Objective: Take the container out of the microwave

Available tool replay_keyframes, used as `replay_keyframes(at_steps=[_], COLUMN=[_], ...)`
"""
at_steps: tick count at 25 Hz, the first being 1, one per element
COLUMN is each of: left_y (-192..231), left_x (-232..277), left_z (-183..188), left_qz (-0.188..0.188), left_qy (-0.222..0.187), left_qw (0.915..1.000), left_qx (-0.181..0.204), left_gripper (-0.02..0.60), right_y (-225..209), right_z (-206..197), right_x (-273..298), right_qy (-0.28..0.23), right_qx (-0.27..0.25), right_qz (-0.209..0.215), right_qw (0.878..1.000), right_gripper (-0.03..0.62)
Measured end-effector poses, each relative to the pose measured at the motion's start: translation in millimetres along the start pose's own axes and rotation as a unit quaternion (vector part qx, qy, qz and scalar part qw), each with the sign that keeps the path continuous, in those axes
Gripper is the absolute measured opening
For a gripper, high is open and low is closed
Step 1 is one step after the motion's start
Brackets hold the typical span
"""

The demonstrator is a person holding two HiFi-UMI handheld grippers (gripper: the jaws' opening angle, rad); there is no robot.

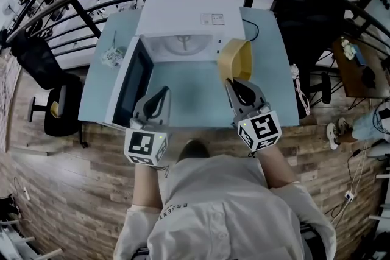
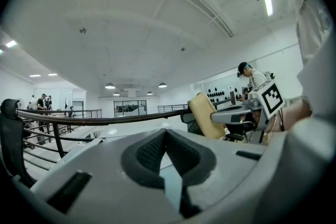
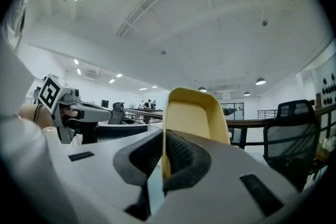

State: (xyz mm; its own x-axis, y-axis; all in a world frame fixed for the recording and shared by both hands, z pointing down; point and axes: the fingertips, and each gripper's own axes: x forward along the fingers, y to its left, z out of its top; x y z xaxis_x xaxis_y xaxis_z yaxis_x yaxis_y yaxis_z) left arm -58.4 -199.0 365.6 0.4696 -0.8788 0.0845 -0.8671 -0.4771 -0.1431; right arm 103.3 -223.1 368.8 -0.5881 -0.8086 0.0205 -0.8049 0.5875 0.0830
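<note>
The microwave (image 1: 183,14) has its door (image 1: 130,81) swung open at its left. The left gripper (image 1: 159,94) hovers just in front of that door, jaws closed together on nothing. The cavity holds only the bare turntable (image 1: 183,44). Just off the microwave's front right corner, the right gripper (image 1: 234,83) is clamped narrow on the rim of the yellow container (image 1: 236,59). The container is tipped on edge, clear of the cavity and over the table (image 1: 195,97).

The lift-out looks done, and what seems left is the set-down. That calls for turning the container level and lowering it onto bare table in front of the microwave before letting go.

Only the head view shows the door and the emptied cavity. Only the right gripper view shows the container wall pinched between the pads (image 3: 182,157). The left gripper view shows its own jaws empty.
</note>
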Motion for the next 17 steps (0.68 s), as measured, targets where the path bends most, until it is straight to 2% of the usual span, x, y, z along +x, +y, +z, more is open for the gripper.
replay_keyframes(at_steps=[17], left_y=[6.9], left_x=[5.4], left_z=[3.0], left_qz=[0.008], left_qy=[0.005], left_qw=[1.0000], left_qx=[0.003], left_gripper=[-0.006], right_y=[-2.1], right_z=[4.5], right_x=[9.2], right_qy=[-0.008], right_qx=[0.001], right_qz=[-0.006], right_qw=[1.000], right_gripper=[0.026])
